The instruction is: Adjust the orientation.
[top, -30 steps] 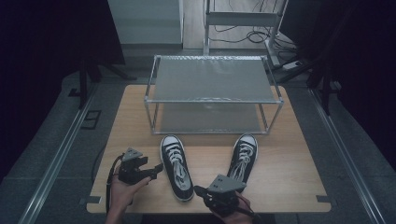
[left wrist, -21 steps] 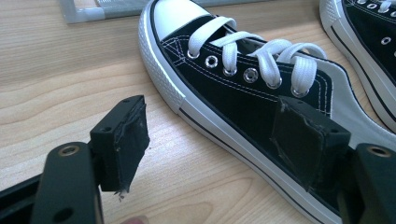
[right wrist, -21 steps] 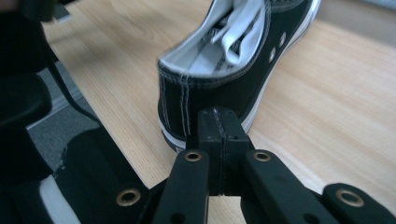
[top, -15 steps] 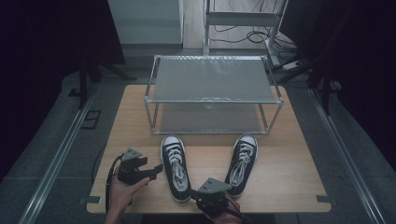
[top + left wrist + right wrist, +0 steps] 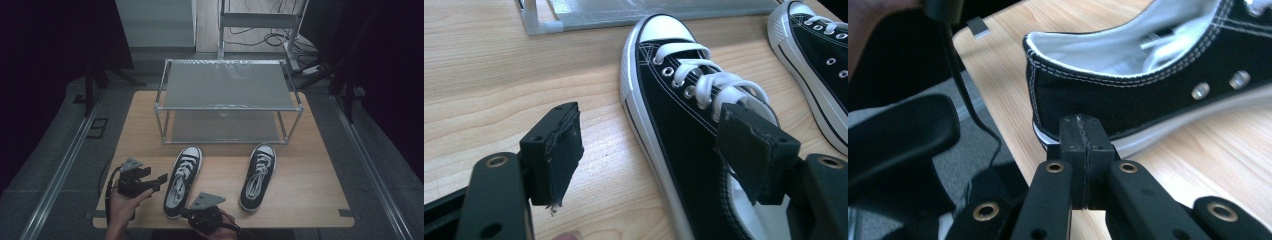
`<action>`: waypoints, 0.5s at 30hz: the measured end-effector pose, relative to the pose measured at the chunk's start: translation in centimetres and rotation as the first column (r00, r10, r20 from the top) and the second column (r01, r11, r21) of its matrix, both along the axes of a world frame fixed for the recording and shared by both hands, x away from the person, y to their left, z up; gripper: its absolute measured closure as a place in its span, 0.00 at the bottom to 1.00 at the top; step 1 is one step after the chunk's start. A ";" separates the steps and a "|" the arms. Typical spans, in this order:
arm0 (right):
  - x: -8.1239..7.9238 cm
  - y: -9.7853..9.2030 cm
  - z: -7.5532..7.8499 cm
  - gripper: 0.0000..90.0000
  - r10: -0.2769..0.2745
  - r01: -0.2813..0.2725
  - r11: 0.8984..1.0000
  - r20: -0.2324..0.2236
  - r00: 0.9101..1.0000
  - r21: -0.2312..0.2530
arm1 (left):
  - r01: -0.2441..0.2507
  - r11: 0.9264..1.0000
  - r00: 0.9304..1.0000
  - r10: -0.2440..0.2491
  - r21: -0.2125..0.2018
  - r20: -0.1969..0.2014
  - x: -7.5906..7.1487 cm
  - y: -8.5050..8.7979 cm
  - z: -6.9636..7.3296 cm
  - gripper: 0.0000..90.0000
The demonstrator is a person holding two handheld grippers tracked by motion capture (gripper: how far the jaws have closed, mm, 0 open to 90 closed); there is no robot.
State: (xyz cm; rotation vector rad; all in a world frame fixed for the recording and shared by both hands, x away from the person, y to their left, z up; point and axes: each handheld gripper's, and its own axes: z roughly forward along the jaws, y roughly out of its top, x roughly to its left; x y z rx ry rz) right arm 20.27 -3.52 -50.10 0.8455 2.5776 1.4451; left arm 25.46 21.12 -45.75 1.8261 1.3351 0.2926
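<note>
From the high view, 2 black sneakers with white laces lie on the wooden table point(image 5: 310, 175) in front of a 2-tier metal rack point(image 5: 227, 100): the left sneaker point(image 5: 183, 180) near the middle of the table's near half, the right sneaker point(image 5: 257, 176) well apart to its right. The left gripper point(image 5: 159, 181) sits just beside the left sneaker's side, held by a hand point(image 5: 122, 207), and the right gripper point(image 5: 186, 214) is at the table's near edge, by that sneaker's heel. In the left gripper view, the left gripper point(image 5: 649, 150) has its jaws spread wide; the left sneaker point(image 5: 684, 125) lies between them with its side wall under the right-hand pad, and neither pad visibly presses on it. In the right gripper view, the right gripper point(image 5: 1082, 135) has its 2 pads pressed together with nothing between them, their tips right at the white sole edge of the left sneaker's point(image 5: 1148, 85) heel.
</note>
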 end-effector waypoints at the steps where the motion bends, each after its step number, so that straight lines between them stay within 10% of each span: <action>1: 0.2 1.1 -0.1 1.00 0.015 -0.015 1.000 0.010 1.000 0.004 | -0.003 1.000 1.000 0.003 -0.002 0.002 0.0 0.1 0.0 0.30; 15: 2.1 2.1 -0.6 0.98 -0.003 0.003 1.000 0.004 1.000 0.022 | 0.003 1.000 1.000 -0.003 -0.015 0.004 0.2 0.5 0.1 0.29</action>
